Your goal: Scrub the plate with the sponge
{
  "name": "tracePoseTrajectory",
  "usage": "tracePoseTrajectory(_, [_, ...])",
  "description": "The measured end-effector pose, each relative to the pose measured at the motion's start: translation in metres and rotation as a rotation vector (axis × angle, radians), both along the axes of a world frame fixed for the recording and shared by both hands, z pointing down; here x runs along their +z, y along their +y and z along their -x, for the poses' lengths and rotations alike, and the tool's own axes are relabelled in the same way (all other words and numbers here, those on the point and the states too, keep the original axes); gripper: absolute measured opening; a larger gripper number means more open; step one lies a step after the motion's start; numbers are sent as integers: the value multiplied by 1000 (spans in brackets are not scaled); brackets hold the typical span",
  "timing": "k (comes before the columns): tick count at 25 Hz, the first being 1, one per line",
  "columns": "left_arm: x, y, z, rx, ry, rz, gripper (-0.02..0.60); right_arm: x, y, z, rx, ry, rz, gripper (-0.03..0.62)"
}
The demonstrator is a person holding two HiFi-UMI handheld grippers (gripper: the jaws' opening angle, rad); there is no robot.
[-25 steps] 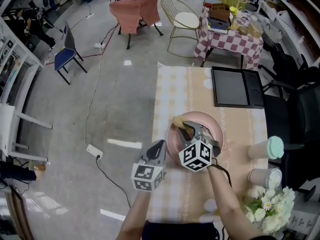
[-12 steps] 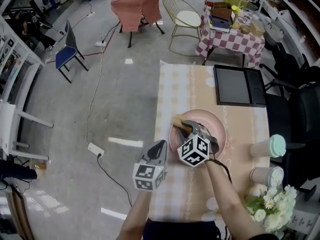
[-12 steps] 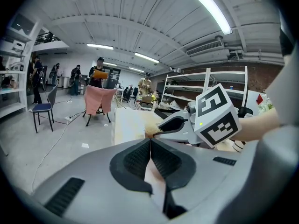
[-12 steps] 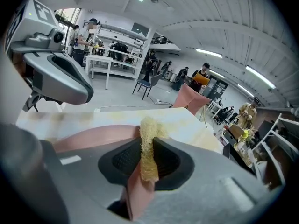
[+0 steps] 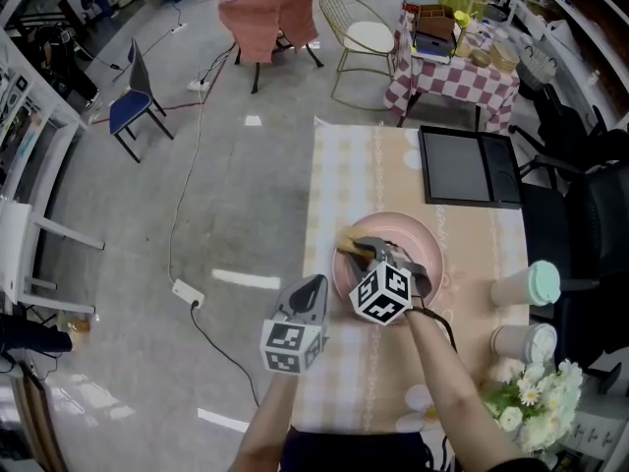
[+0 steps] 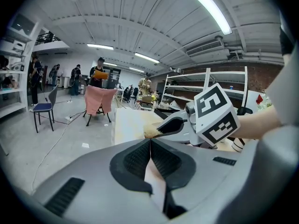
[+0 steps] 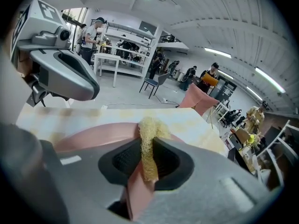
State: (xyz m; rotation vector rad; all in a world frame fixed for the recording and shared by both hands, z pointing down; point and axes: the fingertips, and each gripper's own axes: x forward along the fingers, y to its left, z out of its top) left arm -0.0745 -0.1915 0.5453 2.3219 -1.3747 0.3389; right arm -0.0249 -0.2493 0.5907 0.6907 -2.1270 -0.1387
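Note:
A pink plate [image 5: 421,247] lies on the beige patterned table [image 5: 344,165]. My right gripper [image 5: 362,251] reaches over the plate's left part, shut on a yellow fibrous sponge [image 5: 348,236]. In the right gripper view the sponge [image 7: 148,136] stands pinched between the jaws, with the plate's rim [image 7: 88,135] just below it. My left gripper [image 5: 314,289] hovers at the table's left edge, shut, with nothing in it. The left gripper view shows its jaws [image 6: 150,147] pressed together and the right gripper [image 6: 174,124] with the sponge [image 6: 151,133] ahead.
A black tray [image 5: 467,170] sits at the table's far end. Two lidded cups [image 5: 527,287] [image 5: 521,345] and a bunch of white flowers [image 5: 536,401] stand at the right. A power strip [image 5: 187,298] and cable lie on the floor to the left.
The right gripper with the sponge has shifted slightly over the plate's left side, its marker cube turning a little. The left gripper has stayed in place.

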Motion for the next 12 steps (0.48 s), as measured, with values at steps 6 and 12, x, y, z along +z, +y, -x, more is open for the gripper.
tracePoseTrajectory(6, [-2,7,-1,-1,1,-1,11,6,15,2,-35,44,7,71])
tracePoseTrajectory(12, [-1,12,1,-4,0,0,11,8,26,3,-58,66,12,69])
